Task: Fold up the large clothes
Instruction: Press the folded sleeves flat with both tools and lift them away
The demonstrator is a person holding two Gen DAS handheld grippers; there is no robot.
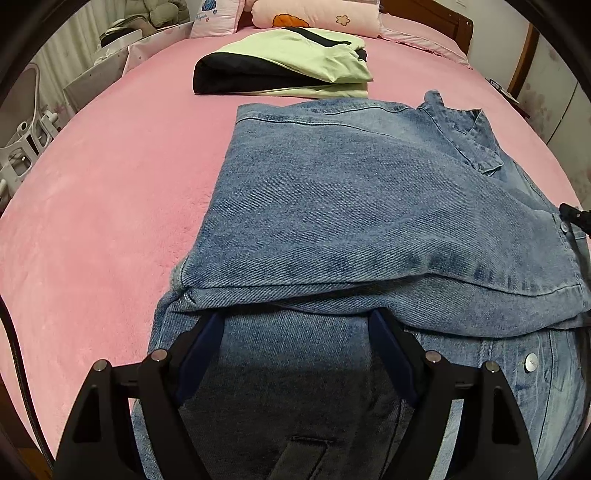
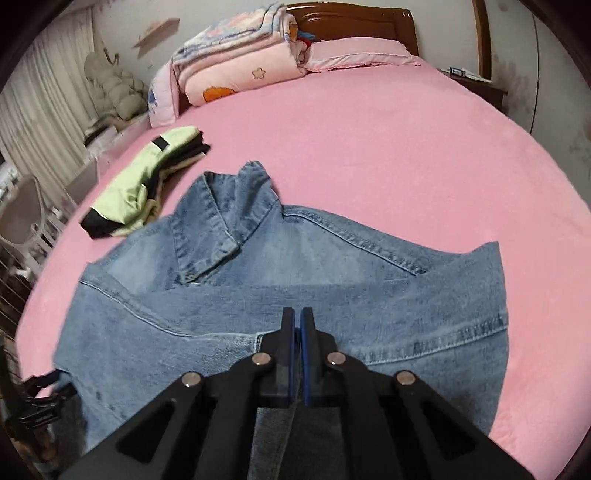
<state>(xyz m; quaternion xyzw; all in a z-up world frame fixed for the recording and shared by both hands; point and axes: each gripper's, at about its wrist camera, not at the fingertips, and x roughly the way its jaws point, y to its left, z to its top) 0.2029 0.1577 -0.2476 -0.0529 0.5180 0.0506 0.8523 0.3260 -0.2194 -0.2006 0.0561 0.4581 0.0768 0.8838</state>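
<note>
Spread across the pink fleece bedspread (image 2: 388,147): a faded blue denim jacket (image 1: 369,206), partly folded, one panel or sleeve laid flat over the body. Collar (image 2: 221,218) toward 11 o'clock in the right wrist view, toward 1 o'clock in the left; long axis roughly from hem near the cameras up to the collar. Hem and lower front cut off by the frame edge and covered by the black gripper bodies. Left gripper (image 1: 295,321): fingers wide apart, tips tucked under the folded denim edge, so hidden. Right gripper (image 2: 296,321): fingers pressed together, a strip of denim apparently running between them lower down, though hard to confirm. Metal snap button (image 1: 531,361) at 4 o'clock. Beyond, at 12 o'clock, a folded pale green and black garment (image 1: 295,62). Faint writing on the pink printed pillow (image 1: 216,16), illegible.
</note>
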